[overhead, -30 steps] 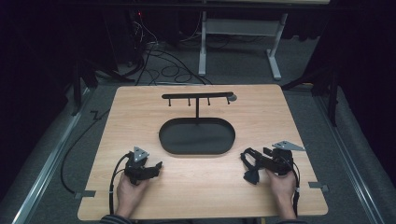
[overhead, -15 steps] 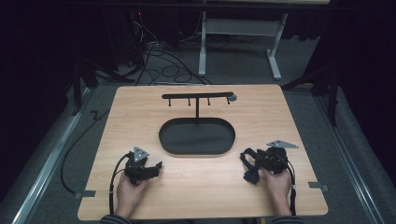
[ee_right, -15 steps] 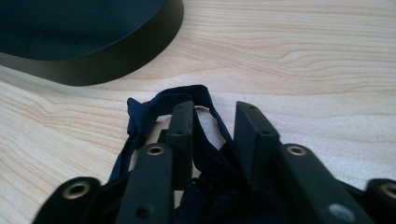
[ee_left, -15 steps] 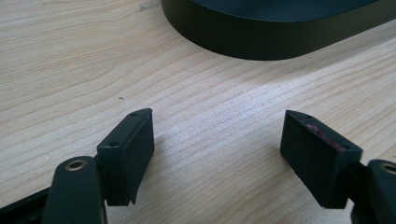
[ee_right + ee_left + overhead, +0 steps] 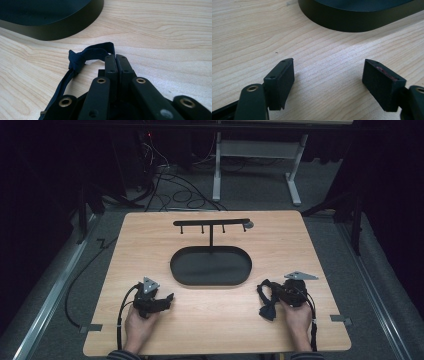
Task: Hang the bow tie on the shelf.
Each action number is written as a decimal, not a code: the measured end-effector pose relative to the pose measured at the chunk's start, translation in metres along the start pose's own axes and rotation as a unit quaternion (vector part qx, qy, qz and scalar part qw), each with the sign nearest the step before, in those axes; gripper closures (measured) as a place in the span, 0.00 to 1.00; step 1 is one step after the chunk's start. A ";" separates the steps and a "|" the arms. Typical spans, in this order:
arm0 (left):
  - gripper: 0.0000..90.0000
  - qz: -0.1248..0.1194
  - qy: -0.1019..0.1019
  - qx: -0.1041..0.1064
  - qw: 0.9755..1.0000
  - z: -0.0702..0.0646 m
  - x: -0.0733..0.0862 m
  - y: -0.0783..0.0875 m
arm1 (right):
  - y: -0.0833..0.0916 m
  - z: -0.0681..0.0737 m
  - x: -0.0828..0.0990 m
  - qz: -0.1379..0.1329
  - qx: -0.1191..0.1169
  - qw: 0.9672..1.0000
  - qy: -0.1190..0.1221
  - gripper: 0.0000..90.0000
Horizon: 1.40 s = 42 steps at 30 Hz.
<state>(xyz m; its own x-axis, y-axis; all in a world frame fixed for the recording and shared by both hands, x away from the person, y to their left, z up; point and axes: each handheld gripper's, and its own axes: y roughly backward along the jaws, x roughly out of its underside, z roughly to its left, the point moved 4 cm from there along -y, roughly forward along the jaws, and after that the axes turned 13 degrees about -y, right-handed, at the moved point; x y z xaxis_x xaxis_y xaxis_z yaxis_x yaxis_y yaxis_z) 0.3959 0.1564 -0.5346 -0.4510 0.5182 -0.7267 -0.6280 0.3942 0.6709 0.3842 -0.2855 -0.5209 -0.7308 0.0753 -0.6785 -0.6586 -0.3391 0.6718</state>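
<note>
A dark blue knotted strap (image 5: 80,58) lies on the wooden table (image 5: 300,245) in front of the black oval tray (image 5: 210,266). My right gripper (image 5: 115,56) has just been closing, and its jaws now meet with the strap's end pinched at their tips. From above, that gripper (image 5: 267,295) sits at the table's front right, with the strap (image 5: 267,312) hanging dark beside it. My left gripper (image 5: 328,72) rests low over bare wood with its jaws wide apart and nothing between them. It shows at the front left from above (image 5: 167,299).
A black T-shaped stand (image 5: 211,223) with small hooks rises from the tray's far side. The tray's wall (image 5: 362,21) lies just ahead of the left jaws and ahead-left of the right jaws (image 5: 50,27). Cables and a table frame lie on the floor beyond.
The right gripper's jaws have drawn together onto the strap, and the right hand has shifted slightly. The left hand has stayed still.
</note>
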 end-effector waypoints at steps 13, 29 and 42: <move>0.29 0.000 0.000 0.000 1.000 0.000 0.000 0.000 | 0.014 0.004 -0.004 -0.025 -0.011 1.000 0.005 1.00; 0.29 0.000 0.000 0.000 1.000 0.000 0.000 0.000 | 0.034 0.019 -0.018 -0.063 -0.030 0.997 0.022 1.00; 0.29 0.000 0.000 0.000 1.000 0.000 0.000 0.000 | 0.041 0.036 -0.028 -0.078 -0.047 0.995 0.032 1.00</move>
<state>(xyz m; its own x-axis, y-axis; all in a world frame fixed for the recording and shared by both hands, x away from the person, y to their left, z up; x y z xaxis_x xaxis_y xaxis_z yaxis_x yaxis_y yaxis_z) 0.3959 0.1564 -0.5346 -0.4507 0.5188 -0.7264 -0.6276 0.3946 0.6712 0.3711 -0.2673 -0.4636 -0.6057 0.0750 -0.7921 -0.7413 -0.4150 0.5275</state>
